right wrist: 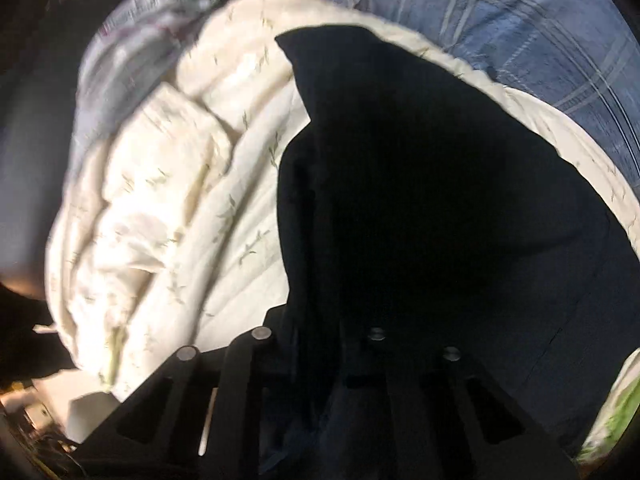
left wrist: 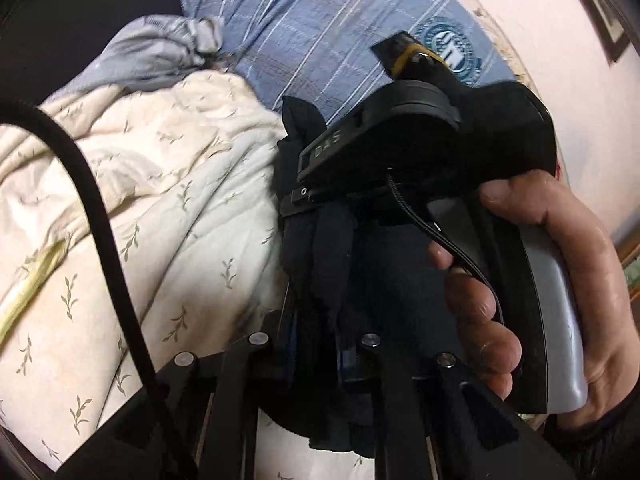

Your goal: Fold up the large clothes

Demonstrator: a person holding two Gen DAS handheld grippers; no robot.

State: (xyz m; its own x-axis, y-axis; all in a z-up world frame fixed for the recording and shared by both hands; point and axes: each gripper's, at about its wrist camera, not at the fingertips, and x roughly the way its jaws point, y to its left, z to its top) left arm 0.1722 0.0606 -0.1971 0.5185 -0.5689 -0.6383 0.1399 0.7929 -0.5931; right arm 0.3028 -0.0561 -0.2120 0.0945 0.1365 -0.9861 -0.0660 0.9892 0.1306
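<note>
A dark navy garment [right wrist: 440, 200] lies spread over a cream quilt [right wrist: 168, 184] on the bed. My right gripper [right wrist: 324, 360] points down into it, and the dark cloth is bunched between its fingers and hides their tips. In the left wrist view a fold of the same garment [left wrist: 332, 248] hangs gathered between my left gripper [left wrist: 316, 352] and the right gripper [left wrist: 296, 196], which sits just ahead. A person's hand [left wrist: 560, 240] holds the right gripper by its grey handle. Both grippers are shut on the cloth, close together.
The cream quilt [left wrist: 168, 168] with a leaf print covers the bed's left side. A blue plaid sheet [left wrist: 320, 20] lies beyond it. A crumpled grey-blue cloth [left wrist: 152, 48] sits at the far left. A black cable [left wrist: 100, 200] arcs across. A pale wall [left wrist: 540, 40] rises on the right.
</note>
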